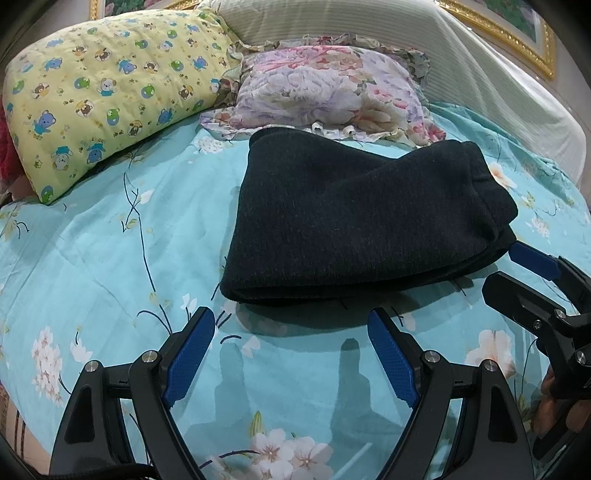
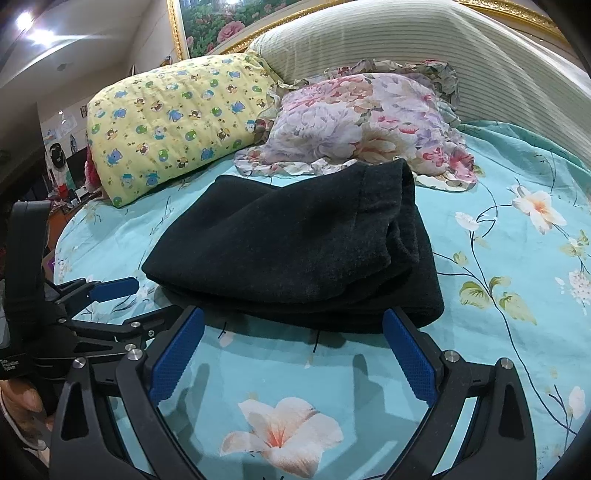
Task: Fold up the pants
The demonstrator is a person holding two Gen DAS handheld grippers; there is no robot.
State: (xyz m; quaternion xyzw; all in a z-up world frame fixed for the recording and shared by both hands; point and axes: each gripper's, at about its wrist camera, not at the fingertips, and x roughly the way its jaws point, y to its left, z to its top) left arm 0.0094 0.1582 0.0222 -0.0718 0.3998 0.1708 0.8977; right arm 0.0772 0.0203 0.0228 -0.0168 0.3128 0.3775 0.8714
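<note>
Dark charcoal pants (image 1: 354,221) lie folded in a thick stack on the turquoise floral bedsheet (image 1: 110,258); they also show in the right wrist view (image 2: 295,243). My left gripper (image 1: 291,325) is open and empty, just short of the stack's near edge. My right gripper (image 2: 293,321) is open and empty, its blue pads (image 2: 406,354) close to the stack's near right corner. The right gripper also shows at the right of the left wrist view (image 1: 532,273), and the left gripper at the left of the right wrist view (image 2: 110,291).
A yellow bear-print pillow (image 1: 110,96) and a floral ruffled pillow (image 1: 332,88) lie behind the pants. A striped cream headboard cushion (image 1: 480,74) and a gold picture frame (image 2: 177,33) stand at the back. The bed's left edge (image 2: 62,236) drops toward a cluttered room.
</note>
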